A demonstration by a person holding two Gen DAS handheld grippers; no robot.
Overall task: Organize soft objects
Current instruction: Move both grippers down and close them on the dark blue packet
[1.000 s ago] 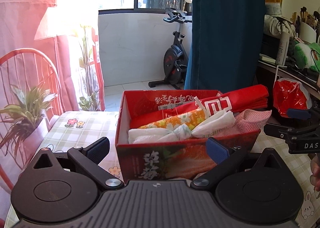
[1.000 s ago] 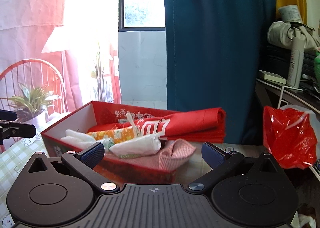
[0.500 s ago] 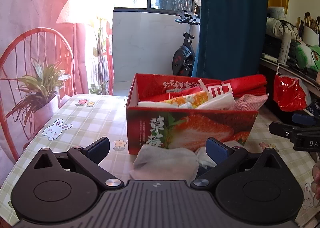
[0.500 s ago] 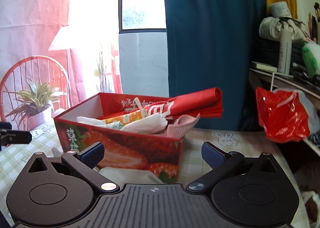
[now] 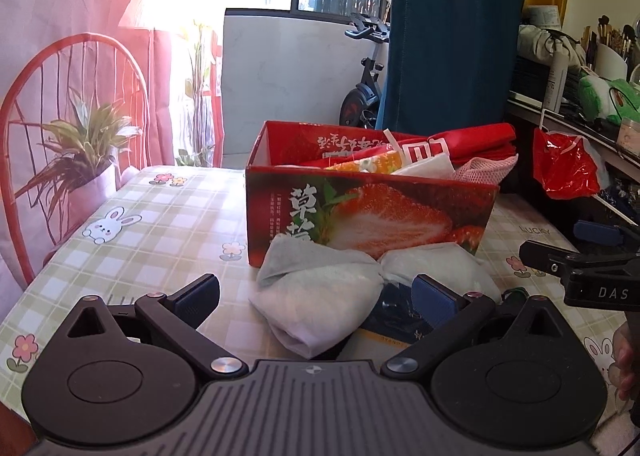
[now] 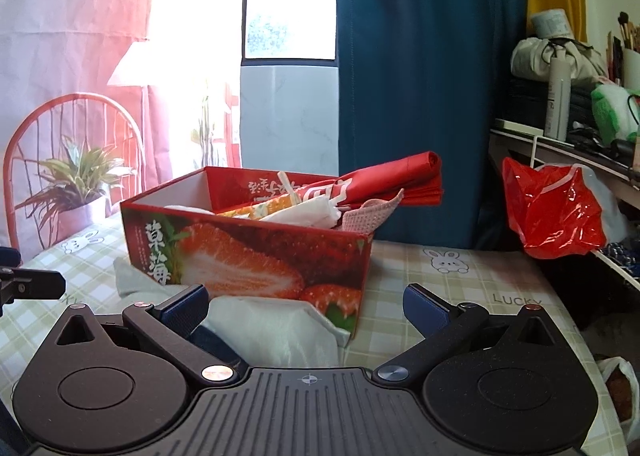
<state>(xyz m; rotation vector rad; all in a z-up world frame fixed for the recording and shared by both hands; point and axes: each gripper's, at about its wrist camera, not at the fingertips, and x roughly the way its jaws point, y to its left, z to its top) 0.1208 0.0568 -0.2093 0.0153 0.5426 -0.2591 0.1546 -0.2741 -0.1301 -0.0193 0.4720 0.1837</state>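
Observation:
A red strawberry-print box [image 5: 368, 216] [image 6: 248, 252] stands on the checked tablecloth, filled with a rolled red bag [image 5: 464, 140], a floral orange cloth [image 5: 368, 165], a white bundle [image 5: 428, 165] and pink mesh [image 5: 486, 170]. In front of the box lie a grey-white cloth [image 5: 316, 296] and a white plastic bag [image 5: 436, 262] [image 6: 272, 328]. My left gripper [image 5: 316, 296] is open, low over the table, with the grey-white cloth between its fingers. The right gripper [image 6: 306, 306] is open too, over the white bag. A dark blue item [image 5: 392, 312] lies partly hidden under the cloths.
A potted plant [image 5: 80, 160] and a red wire chair [image 5: 48, 68] stand at the table's left edge. A red plastic bag [image 5: 564, 168] hangs at the right by a cluttered shelf [image 5: 580, 112]. A blue curtain [image 6: 412, 76] hangs behind the box.
Both grippers have pulled back from above the box and dropped toward the table. The cloth and white bag in front of the box have come into view between the fingers.

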